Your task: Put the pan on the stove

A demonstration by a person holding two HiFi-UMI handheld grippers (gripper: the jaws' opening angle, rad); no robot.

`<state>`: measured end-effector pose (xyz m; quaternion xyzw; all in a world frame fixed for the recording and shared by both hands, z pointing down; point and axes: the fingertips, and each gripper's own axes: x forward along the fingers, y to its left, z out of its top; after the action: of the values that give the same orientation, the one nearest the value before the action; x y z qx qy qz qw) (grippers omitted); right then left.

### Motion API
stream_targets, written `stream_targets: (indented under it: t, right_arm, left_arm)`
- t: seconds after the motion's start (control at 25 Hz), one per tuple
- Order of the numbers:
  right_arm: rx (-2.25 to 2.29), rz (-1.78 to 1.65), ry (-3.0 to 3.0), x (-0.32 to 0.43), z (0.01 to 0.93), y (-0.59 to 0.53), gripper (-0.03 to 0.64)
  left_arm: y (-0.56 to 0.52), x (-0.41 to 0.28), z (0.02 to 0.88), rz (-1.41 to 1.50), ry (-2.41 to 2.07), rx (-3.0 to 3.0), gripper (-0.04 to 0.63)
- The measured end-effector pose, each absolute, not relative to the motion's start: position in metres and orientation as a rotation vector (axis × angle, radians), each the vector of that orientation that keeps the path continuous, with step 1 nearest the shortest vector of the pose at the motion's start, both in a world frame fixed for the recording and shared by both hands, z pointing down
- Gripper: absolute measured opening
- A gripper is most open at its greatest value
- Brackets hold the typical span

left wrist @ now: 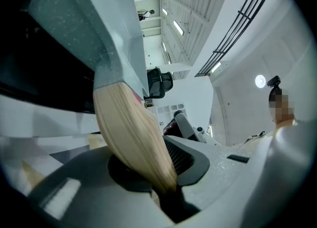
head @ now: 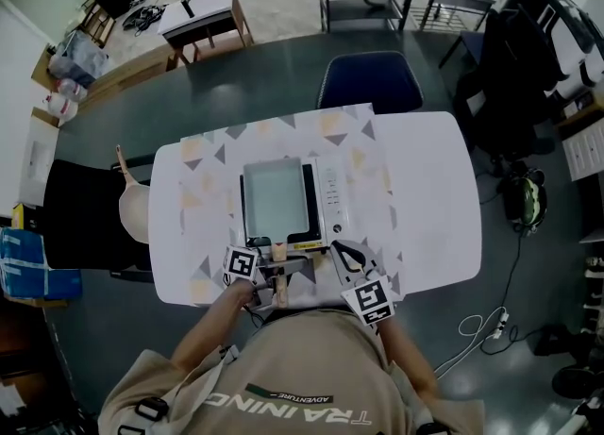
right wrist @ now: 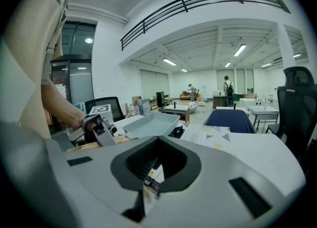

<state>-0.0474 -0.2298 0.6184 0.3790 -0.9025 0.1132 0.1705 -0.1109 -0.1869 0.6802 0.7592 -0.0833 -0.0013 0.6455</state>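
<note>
- left gripper clamps the wooden handle at its end; pan, centre frame, could twist off the stove;
- right gripper, jaws together and empty, gives no support

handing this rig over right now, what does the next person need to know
Grippers: the left gripper is shut on the wooden handle of the pan. The right gripper has its jaws together with nothing in them, near the front right corner of the stove.
Things: the pan is over the stove's cooking surface, handle toward the person.
Done: pan is at the stove.
Left: confirm it sits flat, which I cannot tell from here, then release the handle.
</note>
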Motion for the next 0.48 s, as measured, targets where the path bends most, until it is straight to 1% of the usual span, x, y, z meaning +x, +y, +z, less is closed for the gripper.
stream_targets:
  t: [0.48]
  right_arm:
    - [1.084, 0.331, -2.557, -0.0495, 0.6191, -0.2277, 0.002]
  left_arm:
    - [-0.1870, -0.1124, 0.6836, -0.024, -0.180, 1.736, 0.066]
